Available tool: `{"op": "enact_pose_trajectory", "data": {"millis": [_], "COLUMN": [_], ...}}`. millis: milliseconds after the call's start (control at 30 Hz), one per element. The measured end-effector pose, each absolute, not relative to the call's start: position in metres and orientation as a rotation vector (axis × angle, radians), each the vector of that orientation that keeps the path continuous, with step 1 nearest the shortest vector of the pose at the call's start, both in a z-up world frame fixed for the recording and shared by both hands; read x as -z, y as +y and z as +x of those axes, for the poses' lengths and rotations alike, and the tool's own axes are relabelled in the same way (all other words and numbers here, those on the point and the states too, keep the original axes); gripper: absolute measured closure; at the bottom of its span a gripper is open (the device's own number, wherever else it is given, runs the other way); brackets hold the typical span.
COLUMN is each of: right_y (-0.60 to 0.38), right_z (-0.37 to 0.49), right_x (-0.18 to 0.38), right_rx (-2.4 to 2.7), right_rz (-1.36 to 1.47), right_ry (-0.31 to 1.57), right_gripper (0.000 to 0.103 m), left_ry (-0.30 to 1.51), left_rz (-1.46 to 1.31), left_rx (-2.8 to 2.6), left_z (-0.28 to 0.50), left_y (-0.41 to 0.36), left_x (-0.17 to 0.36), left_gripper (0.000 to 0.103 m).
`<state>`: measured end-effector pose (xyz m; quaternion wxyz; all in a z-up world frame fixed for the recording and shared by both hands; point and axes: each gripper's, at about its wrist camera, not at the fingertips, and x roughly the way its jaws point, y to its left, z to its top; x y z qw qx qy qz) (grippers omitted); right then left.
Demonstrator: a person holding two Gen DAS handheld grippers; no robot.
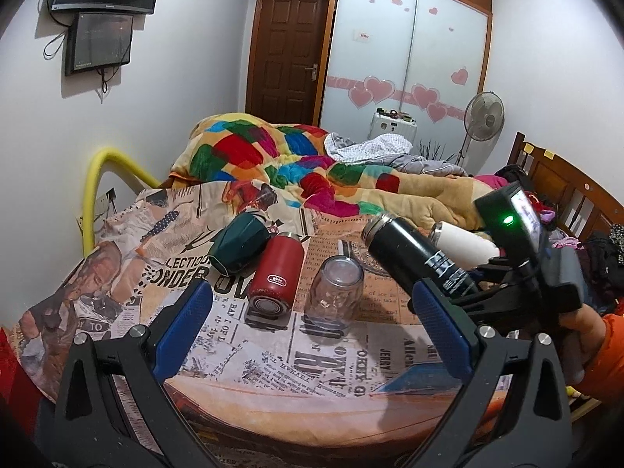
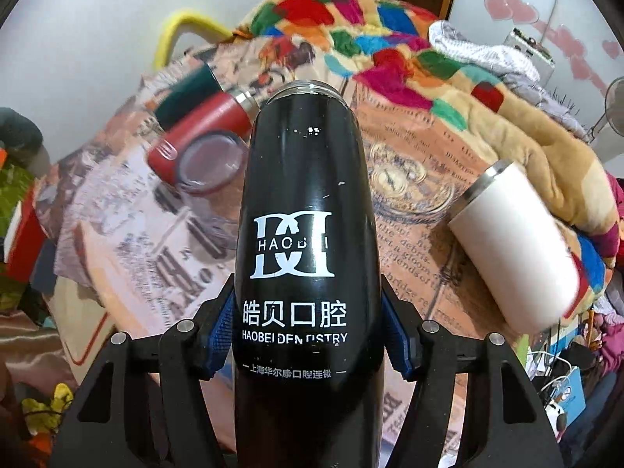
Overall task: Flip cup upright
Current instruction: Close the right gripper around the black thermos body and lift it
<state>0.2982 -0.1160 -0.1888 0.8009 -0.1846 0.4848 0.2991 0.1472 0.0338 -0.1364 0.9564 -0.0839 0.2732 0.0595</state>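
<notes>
My right gripper (image 2: 308,339) is shut on a black flask-style cup (image 2: 304,234) with white lettering, its open mouth pointing away from me. In the left wrist view the black cup (image 1: 413,257) is held tilted above the bed, mouth up and to the left. My left gripper (image 1: 312,312) is open and empty, low over the newspaper-print sheet. A clear glass (image 1: 335,292) stands upside down just beyond it. A red flask (image 1: 273,273), a dark green cup (image 1: 238,245) and a white cup (image 1: 464,245) lie on their sides.
A bright patchwork quilt (image 1: 273,152) is heaped at the back of the bed. A wooden headboard (image 1: 565,183) and clothes lie at the right. The newspaper-print sheet (image 1: 351,358) covers the bed up to its near edge.
</notes>
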Motion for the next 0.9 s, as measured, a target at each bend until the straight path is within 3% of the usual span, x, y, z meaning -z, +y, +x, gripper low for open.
{"op": "enact_pose_trajectory", "data": {"millis": [467,900], "right_y": [-0.124,-0.103], "right_z": [0.234,0.218], "right_x": [0.134,0.190], "right_rx": [-0.738,-0.869], "right_rz": [-0.371,-0.465], "right_ry": [0.864,0.944], "right_gripper": [0.041,0.041], "left_ry": [0.532,0.616], "left_rz": [-0.178,-0.209], "left_rx": [-0.143,-0.165], "left_z": [0.124,0.126], "left_y": [0.030,0.036], "left_x": [0.117,0.142], "left_gripper": [0.000,0.000]}}
